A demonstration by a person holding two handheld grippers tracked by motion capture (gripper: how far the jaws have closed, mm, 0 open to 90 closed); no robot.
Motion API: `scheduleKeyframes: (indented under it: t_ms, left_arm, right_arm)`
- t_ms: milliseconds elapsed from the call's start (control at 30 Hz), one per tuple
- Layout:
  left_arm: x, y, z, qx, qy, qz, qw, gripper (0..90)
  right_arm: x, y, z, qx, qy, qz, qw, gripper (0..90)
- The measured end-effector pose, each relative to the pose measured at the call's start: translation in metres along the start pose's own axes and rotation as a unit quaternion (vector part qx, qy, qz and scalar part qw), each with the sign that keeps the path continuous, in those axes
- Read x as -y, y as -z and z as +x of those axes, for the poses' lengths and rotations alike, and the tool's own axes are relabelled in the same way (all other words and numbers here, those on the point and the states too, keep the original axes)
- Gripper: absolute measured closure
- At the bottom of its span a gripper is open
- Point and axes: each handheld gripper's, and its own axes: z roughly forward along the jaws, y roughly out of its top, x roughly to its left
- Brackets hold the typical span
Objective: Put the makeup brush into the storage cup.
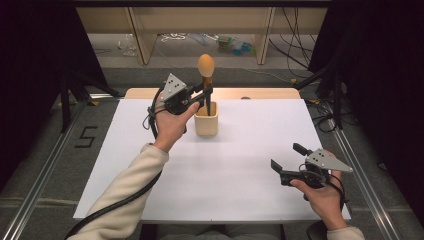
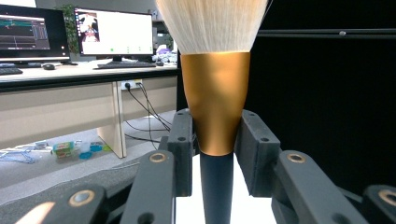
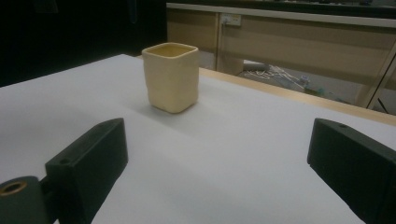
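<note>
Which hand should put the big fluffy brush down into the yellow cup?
Left. The left gripper already clamps the brush right above the cup. The right gripper is open, far off.

Cream sleeve point(image 1: 132, 182) on left forearm. Both grippers black: left gripper point(image 1: 200, 96), right gripper point(image 1: 285, 159). Grey triangular top plates, brass-coloured pivot pins, black cable point(image 1: 117, 202).

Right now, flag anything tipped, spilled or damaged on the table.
Nothing stands out. The cream cup stands upright on the white table; the left gripper holds the brush upright above the cup.
</note>
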Motion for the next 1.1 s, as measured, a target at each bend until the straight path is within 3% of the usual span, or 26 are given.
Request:
scheduleKeyframes:
  t_ms: [1100]
  left_arm:
    - [0.001,-0.014,0.009,-0.008,0.000,-0.007,0.9999,68.7]
  right_arm:
    - [0.000,0.000,-0.001,0.001,-0.003,0.002,1.0000,6.1]
